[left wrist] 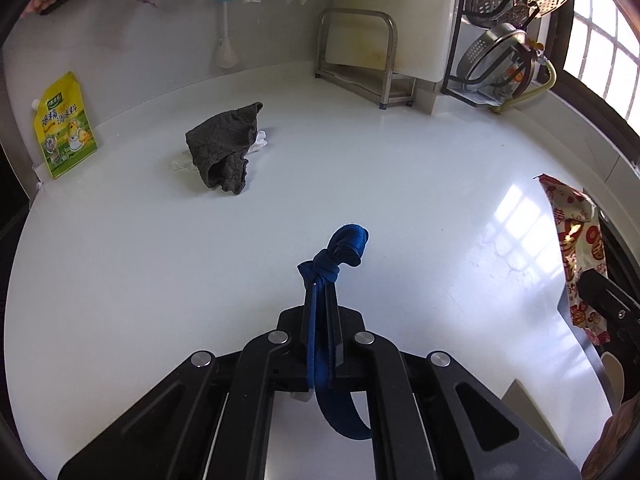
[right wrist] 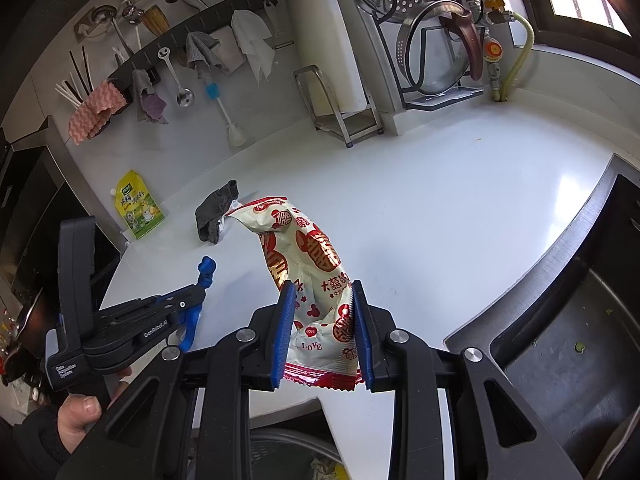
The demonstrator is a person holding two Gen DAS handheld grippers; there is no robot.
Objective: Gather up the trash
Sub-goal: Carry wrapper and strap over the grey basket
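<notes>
Against the wall at the far left of the white countertop [right wrist: 400,184] stands a yellow seasoning pouch [right wrist: 139,206], upright and untouched. Right of the pouch, well out on the counter, a dark grey cloth [left wrist: 226,148] lies crumpled over a bit of white tissue [left wrist: 180,162]. Nearer than the cloth, the left gripper [left wrist: 320,292] has its jaws pressed together on a knotted blue strap [left wrist: 344,248], whose knot sticks up past the fingertips. Right of the strap, the right gripper [right wrist: 320,300] holds a red-and-white snack wrapper [right wrist: 308,264] between narrowly parted blue pads, off the counter.

Judging by this, two pieces are in hand but neither is binned; the tissue remains, and whether the pouch counts as trash is unclear. A bin rim [right wrist: 288,452] seems to show below the counter's near edge, under the wrapper.

Open counter stretches right of the cloth to the metal rack [right wrist: 344,116] and the pot-lid stand [right wrist: 432,64]. The sink [right wrist: 560,340] drops away right of the wrapper, its edge close to the right gripper.
</notes>
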